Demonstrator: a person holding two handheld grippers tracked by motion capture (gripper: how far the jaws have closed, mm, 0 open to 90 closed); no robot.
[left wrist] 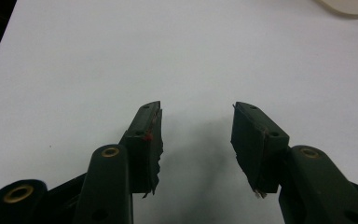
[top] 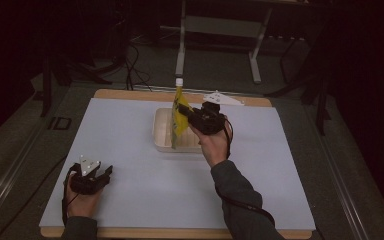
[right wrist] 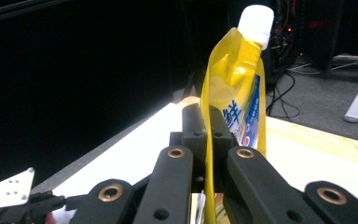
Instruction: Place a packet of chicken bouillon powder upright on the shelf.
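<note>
A yellow refill pouch point(top: 178, 115) with a white cap point(right wrist: 256, 21) stands upright, lifted over the cream tray point(top: 161, 131). My right gripper point(top: 187, 112) is shut on the pouch's edge; in the right gripper view the yellow film point(right wrist: 235, 93) rises from between the two closed jaws of that gripper point(right wrist: 208, 122). My left gripper point(top: 105, 172) rests on the white board near its front left corner. In the left gripper view that gripper point(left wrist: 196, 112) is open, with bare board between its fingers.
The white board point(top: 130, 170) covers a wooden table point(top: 130, 93). A corner of the tray point(left wrist: 349, 5) peeks in at the top right of the left gripper view. Beyond the table stand a desk frame point(top: 219, 40) and loose floor cables point(top: 135, 70).
</note>
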